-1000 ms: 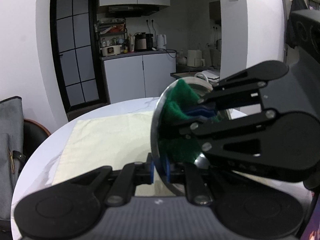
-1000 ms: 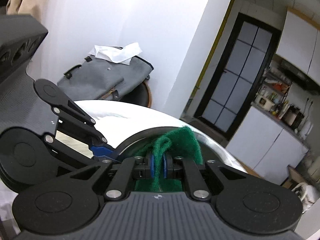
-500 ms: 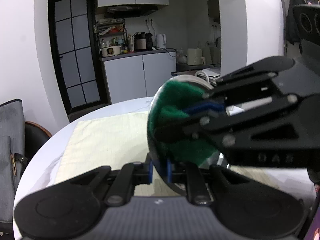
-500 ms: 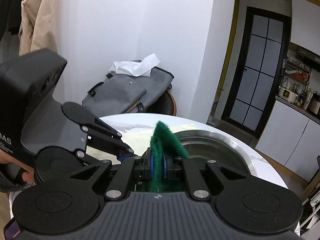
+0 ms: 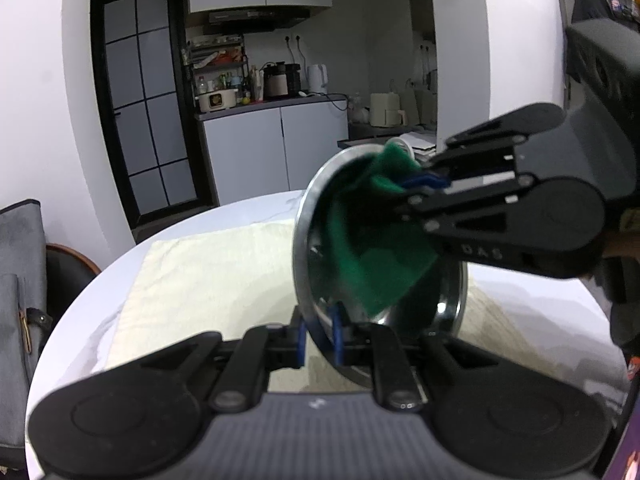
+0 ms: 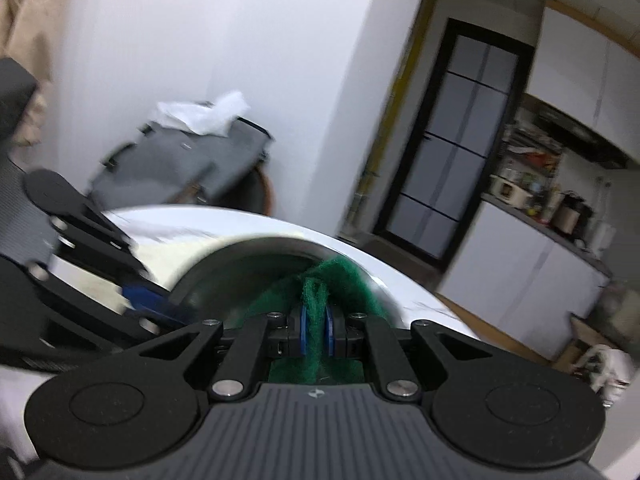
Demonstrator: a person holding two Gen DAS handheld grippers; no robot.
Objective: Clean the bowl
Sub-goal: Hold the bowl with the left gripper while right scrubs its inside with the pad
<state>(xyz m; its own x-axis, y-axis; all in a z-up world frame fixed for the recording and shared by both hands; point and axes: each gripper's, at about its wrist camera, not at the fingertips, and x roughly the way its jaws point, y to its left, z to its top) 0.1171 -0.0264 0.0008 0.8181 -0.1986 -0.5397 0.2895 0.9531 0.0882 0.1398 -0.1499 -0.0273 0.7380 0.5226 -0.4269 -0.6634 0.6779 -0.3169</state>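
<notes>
Blurred kitchen, left tool (image 5: 319,334) gripping bowl (image 5: 306,216), scourer (image 5: 372,248) hiding inside.

**A:** Left gripper (image 5: 318,338) low in front, jaws pinched on the near rim of the bowl (image 5: 308,216), which stands tipped on edge above the table (image 5: 80,312), its opening facing right.

**B:** And the right gripper (image 5: 420,180) reaches in from the right, clamped on the scouring pad (image 5: 376,256), which sits inside the bowl against its inner wall.

**A:** Under and left of the bowl, a cloth (image 5: 208,272) lies flat on the table.

**B:** Beyond the table's far edge, a door (image 5: 148,120) at left, a counter (image 5: 276,148) to its right.

**A:** A bag (image 5: 20,280) rests on a chair (image 5: 72,268) just beside the table's left edge.

**B:** From the right wrist, tissue (image 6: 200,114) lies on top of that bag.
</notes>
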